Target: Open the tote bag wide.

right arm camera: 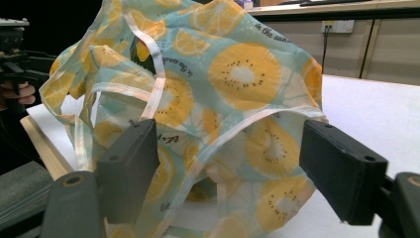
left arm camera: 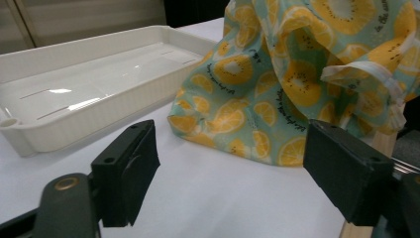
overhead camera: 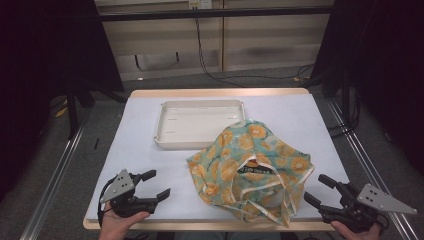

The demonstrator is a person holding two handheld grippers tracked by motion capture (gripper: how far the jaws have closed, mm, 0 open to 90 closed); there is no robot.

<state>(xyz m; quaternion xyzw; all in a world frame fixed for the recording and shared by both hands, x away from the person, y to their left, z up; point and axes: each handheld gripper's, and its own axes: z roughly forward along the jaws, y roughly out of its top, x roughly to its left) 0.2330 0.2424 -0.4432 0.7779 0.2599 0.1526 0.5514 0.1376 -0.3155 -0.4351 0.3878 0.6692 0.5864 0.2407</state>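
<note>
A teal cloth bag (overhead camera: 250,165) printed with orange citrus slices lies crumpled on the white-covered table, its mouth and pale handles facing the front edge. My left gripper (overhead camera: 157,183) is held open at the front left, a short way from the bag, with nothing between its jaws. In the left gripper view the open left gripper (left arm camera: 233,168) points at the bag (left arm camera: 297,64) and the tray (left arm camera: 89,94). My right gripper (overhead camera: 315,187) is open at the front right, just beside the bag's edge. In the right gripper view the right gripper (right arm camera: 230,163) faces the bag (right arm camera: 237,84) with its pads apart.
A shallow white tray (overhead camera: 165,125) sits empty at the back middle of the table, touching the bag's far edge. The wooden table edge (overhead camera: 175,226) runs along the front. Dark curtains stand on both sides, and cables lie on the floor behind.
</note>
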